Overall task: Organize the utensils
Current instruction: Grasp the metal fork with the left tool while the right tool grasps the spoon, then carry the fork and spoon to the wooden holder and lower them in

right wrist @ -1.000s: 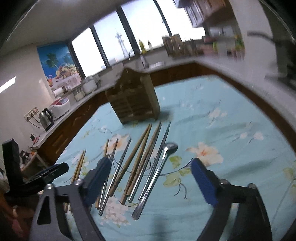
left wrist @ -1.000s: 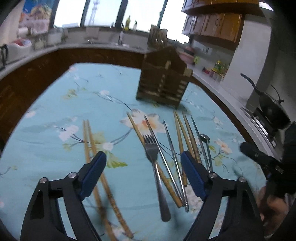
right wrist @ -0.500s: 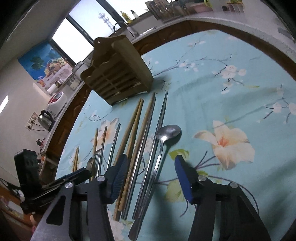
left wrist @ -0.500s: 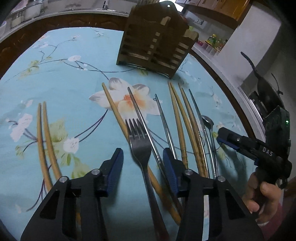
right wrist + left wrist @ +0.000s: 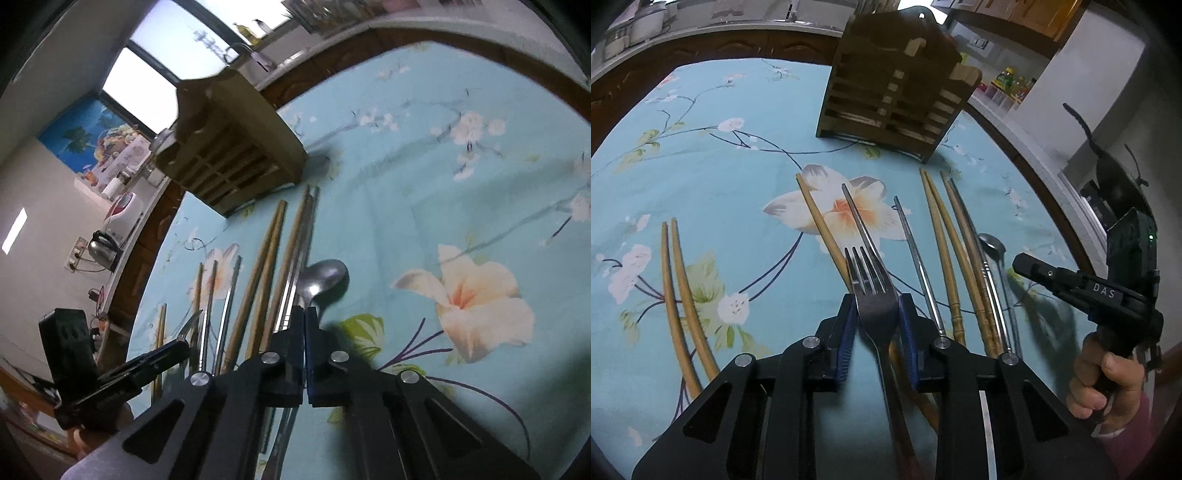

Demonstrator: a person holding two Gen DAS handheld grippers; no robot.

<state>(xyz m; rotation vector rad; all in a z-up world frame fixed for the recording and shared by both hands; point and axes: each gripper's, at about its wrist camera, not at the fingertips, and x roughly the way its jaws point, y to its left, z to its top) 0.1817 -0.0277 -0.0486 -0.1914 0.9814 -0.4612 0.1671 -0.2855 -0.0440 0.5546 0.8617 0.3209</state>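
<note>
A steel fork [image 5: 868, 271] lies on the flowered blue tablecloth [image 5: 738, 184] among wooden chopsticks [image 5: 942, 243] and metal chopsticks [image 5: 918, 254]. My left gripper [image 5: 877, 306] is closing, and its blue pads press both sides of the fork's neck. Further right lies a steel spoon [image 5: 327, 275]. My right gripper [image 5: 304, 314] is shut on the thin handle just behind the spoon's bowl. A slatted wooden utensil holder [image 5: 894, 99] stands upright behind the row. A separate pair of wooden chopsticks [image 5: 677, 295] lies at the left.
The table's dark wooden edge [image 5: 1034, 166] curves along the right. Beyond it is a counter with a black wok [image 5: 1115, 184]. A kettle [image 5: 105, 247] and appliances stand on the far counter. A person's hand [image 5: 1108, 376] holds the right gripper's handle.
Both grippers came down toward the utensils and tilted lower. The left jaws narrowed around the fork. The right jaws closed fully on the spoon's handle.
</note>
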